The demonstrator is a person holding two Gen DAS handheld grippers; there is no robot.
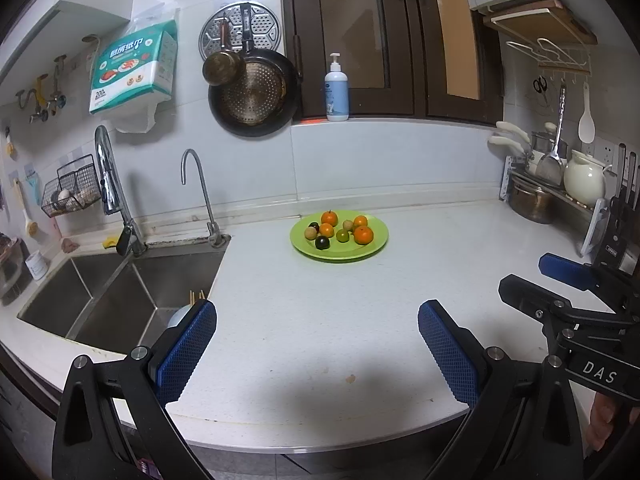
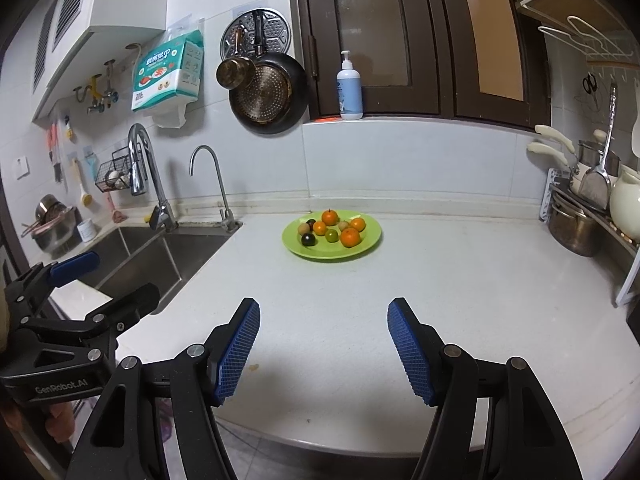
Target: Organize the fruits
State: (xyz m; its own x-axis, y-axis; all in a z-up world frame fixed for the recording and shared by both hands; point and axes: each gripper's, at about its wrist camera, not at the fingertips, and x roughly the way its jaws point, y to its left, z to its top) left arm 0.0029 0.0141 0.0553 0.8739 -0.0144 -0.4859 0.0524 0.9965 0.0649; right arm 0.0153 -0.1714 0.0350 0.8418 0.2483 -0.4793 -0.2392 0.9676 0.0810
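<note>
A green plate [image 1: 376, 245] [image 2: 370, 236] sits on the white counter near the back wall. It holds several small fruits: oranges [image 1: 363, 235] [image 2: 350, 237], a green one [image 1: 342, 235], dark ones [image 1: 322, 242] and tan ones [image 1: 310, 233]. My left gripper [image 1: 316, 332] is open and empty, well short of the plate. My right gripper [image 2: 324, 332] is open and empty too, also near the counter's front. Each gripper shows at the other view's edge.
A steel double sink [image 1: 120, 296] with two taps lies left of the plate. A dish rack with a pot [image 1: 532, 200], jug and knife block stands at the right. A soap bottle [image 1: 337, 88] is on the window ledge. Pans hang on the wall.
</note>
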